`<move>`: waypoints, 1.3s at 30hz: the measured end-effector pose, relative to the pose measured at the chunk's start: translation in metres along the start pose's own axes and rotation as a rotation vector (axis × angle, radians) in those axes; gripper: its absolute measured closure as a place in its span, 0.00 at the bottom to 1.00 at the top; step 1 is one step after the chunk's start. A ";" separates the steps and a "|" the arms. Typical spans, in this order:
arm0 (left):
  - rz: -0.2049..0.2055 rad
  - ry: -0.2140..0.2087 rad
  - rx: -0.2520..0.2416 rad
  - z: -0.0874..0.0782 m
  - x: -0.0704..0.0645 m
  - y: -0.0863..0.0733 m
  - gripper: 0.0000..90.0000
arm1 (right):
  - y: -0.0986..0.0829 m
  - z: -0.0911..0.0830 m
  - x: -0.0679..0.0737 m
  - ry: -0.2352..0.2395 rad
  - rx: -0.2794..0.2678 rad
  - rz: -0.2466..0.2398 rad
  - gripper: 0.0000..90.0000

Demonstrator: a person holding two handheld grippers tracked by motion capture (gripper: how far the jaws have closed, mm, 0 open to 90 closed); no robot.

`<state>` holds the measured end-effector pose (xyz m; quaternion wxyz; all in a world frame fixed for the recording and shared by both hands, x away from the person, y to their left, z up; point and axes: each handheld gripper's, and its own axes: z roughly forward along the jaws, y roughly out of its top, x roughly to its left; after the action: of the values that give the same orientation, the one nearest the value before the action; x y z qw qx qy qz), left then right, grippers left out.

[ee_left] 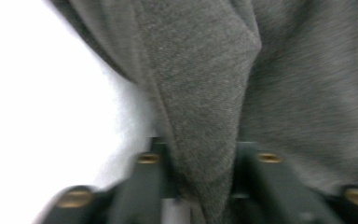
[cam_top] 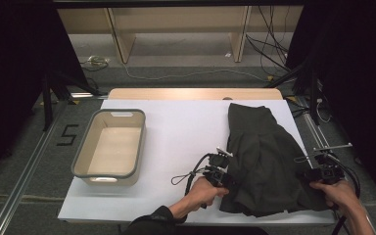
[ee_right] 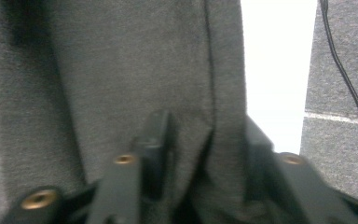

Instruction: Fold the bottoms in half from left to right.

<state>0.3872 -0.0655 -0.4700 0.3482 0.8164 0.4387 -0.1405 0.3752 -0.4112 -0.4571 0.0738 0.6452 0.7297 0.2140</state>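
Left hand-held gripper [cam_top: 225, 172]: jaws pinched on a fold of the dark grey, soft knit cloth garment [cam_top: 264, 159], at its near left edge; in the left gripper view, a ridge of the cloth [ee_left: 200, 121] rises straight up between the two black jaws. Right hand-held gripper [cam_top: 318, 172]: likewise closed on the cloth, at the near right edge, with a seamed fold [ee_right: 209, 116] caught between its jaws in the right gripper view.

Outward from both: garment stretching away from the two grips toward the far side of the white-covered table [cam_top: 176, 132], long axis running near to far, narrower at the far end, wider and bunched near the hands. Both grips at the near hem, one on each side, so neither hand nearer than the other; cloth between them slack and creased, with pleat-like folds down the middle. Probably ready for a lift or a fold away from the person.

Well off to the left of the left hand-held gripper: a beige rectangular plastic tub with a grey rim [cam_top: 85, 147], standing apart from the garment.
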 end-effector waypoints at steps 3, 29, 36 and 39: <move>0.003 -0.014 -0.018 -0.003 0.001 -0.001 0.94 | -0.001 0.000 0.000 0.007 -0.003 -0.001 0.70; 0.013 -0.066 -0.009 -0.086 0.034 -0.051 0.94 | -0.046 -0.011 0.092 0.174 0.075 -0.097 0.66; 0.045 -0.067 0.033 -0.083 0.031 -0.054 0.83 | -0.014 -0.040 0.076 0.068 -0.117 -0.082 0.40; 0.063 -0.048 0.038 -0.086 0.029 -0.057 0.78 | 0.011 -0.039 0.074 0.086 -0.176 -0.100 0.40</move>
<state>0.3506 0.0328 -0.4491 0.3473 0.8328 0.4015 -0.1572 0.3585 -0.3471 -0.4054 0.1096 0.5894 0.7417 0.3009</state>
